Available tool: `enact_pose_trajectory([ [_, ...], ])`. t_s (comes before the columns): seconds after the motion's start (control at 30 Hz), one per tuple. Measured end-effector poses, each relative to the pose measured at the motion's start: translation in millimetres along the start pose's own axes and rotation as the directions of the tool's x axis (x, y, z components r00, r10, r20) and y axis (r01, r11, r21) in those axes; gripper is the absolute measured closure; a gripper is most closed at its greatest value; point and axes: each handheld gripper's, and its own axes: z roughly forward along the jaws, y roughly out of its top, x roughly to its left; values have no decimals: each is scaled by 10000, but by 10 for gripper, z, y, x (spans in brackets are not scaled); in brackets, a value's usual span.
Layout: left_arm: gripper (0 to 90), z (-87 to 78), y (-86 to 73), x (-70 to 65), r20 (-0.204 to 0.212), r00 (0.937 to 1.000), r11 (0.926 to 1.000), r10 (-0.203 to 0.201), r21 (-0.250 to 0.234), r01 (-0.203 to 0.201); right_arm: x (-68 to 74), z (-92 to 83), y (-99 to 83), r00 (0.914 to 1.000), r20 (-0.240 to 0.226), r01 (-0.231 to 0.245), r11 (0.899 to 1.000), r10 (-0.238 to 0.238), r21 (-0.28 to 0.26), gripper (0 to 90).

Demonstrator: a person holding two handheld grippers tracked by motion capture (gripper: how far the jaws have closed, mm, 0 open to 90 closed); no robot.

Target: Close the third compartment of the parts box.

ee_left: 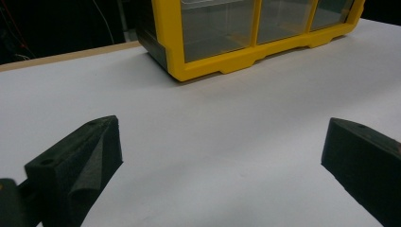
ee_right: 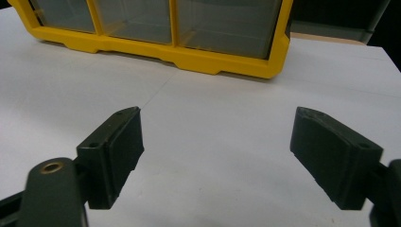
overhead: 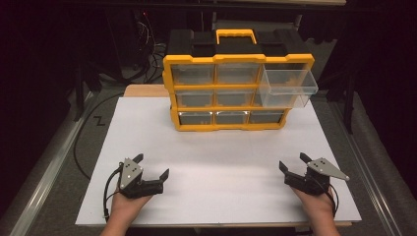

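Both the left claw (overhead: 153, 164) and right claw (overhead: 292, 162) hover gaping, empty. The pulled-out clear drawer (overhead: 287, 87) looks light, stiff, slippery; I'd pinch its front lip.

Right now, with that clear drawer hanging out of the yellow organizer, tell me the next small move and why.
Probably reach the right gripper forward toward the clear plastic drawer pulled out at the top right of the yellow organizer. Its jaws are open and empty, and it sits on that side.
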Motion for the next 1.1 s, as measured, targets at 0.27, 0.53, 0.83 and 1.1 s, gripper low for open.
enact_pose_trajectory([
  [0.27,3,3,-2,0,26,10000,10000,23,17,-23,3,-9,0,9999,55,148,9999,-148,29,287],
  [0.53,3,3,0,1,61,10000,10000,39,1,-39,11,-20,1,9994,151,301,9995,-301,9,431],
  [0.83,3,7,0,2,89,9999,10000,60,5,-60,37,-36,22,9992,7,408,9991,-408,-129,641],
  [1.1,3,10,-2,-1,108,9999,10000,51,23,-51,84,-40,50,9987,-180,484,9988,-486,-98,833],
])
